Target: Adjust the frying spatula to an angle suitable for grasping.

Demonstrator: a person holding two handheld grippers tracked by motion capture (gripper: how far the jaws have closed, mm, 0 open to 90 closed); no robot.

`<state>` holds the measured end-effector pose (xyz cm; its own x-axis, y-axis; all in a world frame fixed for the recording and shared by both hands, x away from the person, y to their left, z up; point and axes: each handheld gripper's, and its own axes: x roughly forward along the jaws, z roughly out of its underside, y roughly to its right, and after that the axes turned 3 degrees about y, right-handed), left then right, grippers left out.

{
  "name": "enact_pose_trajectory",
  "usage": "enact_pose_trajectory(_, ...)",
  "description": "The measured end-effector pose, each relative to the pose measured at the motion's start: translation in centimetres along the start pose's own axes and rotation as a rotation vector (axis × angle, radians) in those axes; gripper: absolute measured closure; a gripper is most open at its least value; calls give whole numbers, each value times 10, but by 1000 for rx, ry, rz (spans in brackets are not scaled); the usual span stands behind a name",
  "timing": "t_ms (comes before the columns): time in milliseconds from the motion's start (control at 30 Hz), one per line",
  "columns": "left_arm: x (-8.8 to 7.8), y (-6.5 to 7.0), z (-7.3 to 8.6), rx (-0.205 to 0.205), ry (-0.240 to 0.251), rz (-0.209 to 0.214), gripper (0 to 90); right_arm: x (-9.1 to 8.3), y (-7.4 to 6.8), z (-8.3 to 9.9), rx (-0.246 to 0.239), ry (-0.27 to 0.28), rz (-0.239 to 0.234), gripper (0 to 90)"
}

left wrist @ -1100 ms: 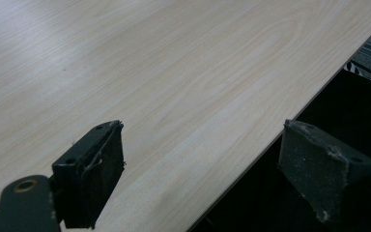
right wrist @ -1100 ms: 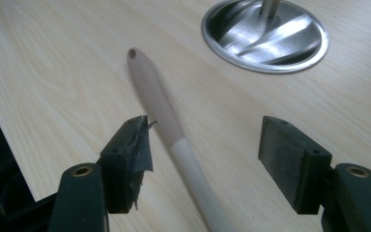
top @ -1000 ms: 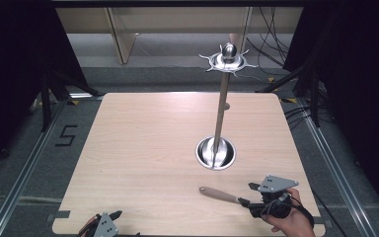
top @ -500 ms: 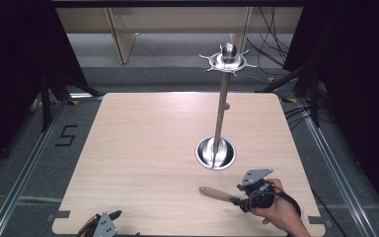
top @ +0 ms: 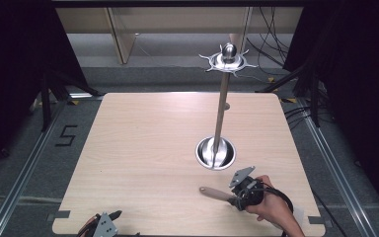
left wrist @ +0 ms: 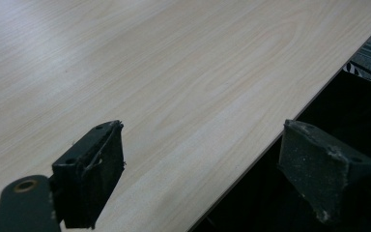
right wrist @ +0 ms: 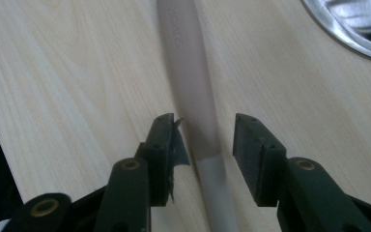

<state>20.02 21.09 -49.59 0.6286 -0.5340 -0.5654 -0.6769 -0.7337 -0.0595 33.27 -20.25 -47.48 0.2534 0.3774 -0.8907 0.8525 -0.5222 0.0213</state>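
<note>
A tool with a wooden handle [top: 216, 193] lies flat on the table [top: 143, 148] near its front edge, toward the front right corner, and just in front of the round metal base [top: 215, 153] of a tall stand. In the right gripper view the handle [right wrist: 188, 82] runs straight away between the jaws, its brown grip giving way to a paler shaft close to the pads; what kind of tool it is cannot be told.

The right gripper [top: 238, 196], held in the person's hand [top: 271, 207], has its jaws on either side of the handle. They have just been closing, yet a narrow gap shows on each side, so they are apart and not yet clamped. The step in hand looks like the grasp itself. The next move calls for closing the last bit squarely on the handle, then lifting it level without dragging it against the base [right wrist: 352, 29].

The left gripper [top: 101, 224] rests at the front edge, toward the front left corner, its jaws wide apart with nothing between them over the table's edge [left wrist: 251, 159].
</note>
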Motion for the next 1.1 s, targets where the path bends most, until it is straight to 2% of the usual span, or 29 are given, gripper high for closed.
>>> enact_pose_trajectory(33,0,0,0,6,-7,-2,155,0,1,0,-4,-5,-7,622)
enact_pose_trajectory(67,-1,0,0,6,-9,0,155,3,3,-1,-33,3,-26,628)
enact_pose_trajectory(267,0,0,0,6,-9,-1,154,3,0,-6,-28,-52,-28,673)
enact_pose_trajectory(300,-1,0,0,5,-5,0,154,6,2,-7,-62,-52,-34,679)
enact_pose_trajectory(367,-1,1,0,0,-4,2,155,6,3,-7,-73,-53,-43,681)
enact_pose_trajectory(400,-1,1,0,1,-5,2,155,7,1,-7,-51,-69,-28,685)
enact_pose_trajectory(433,-1,0,0,2,-7,1,155,7,2,-8,-70,-77,-27,690)
enact_pose_trajectory(600,0,1,0,-1,0,1,155,9,2,-10,-61,-101,-21,703)
enact_pose_trajectory(733,0,0,0,9,-9,-7,155,11,3,-11,-95,-105,-33,710)
enact_pose_trajectory(767,1,0,0,17,-12,-15,155,11,3,-12,-73,-119,-28,711)
enact_pose_trajectory(867,0,-1,0,21,-14,-7,154,11,3,-12,-86,-116,-38,713)
enact_pose_trajectory(900,-1,-2,-1,50,-17,-1,155,11,3,-13,-82,-133,-35,717)
enact_pose_trajectory(967,0,0,0,8,-14,2,154,11,3,-14,-78,-139,-32,718)
enact_pose_trajectory(1000,-1,-1,0,27,-28,-2,155,12,5,-15,-102,-144,-47,719)
enact_pose_trajectory(1067,0,-1,0,26,-19,-11,155,11,3,-15,-94,-154,-37,723)
enact_pose_trajectory(1100,-1,-1,0,21,-24,-7,154,11,3,-17,-113,-180,-21,730)
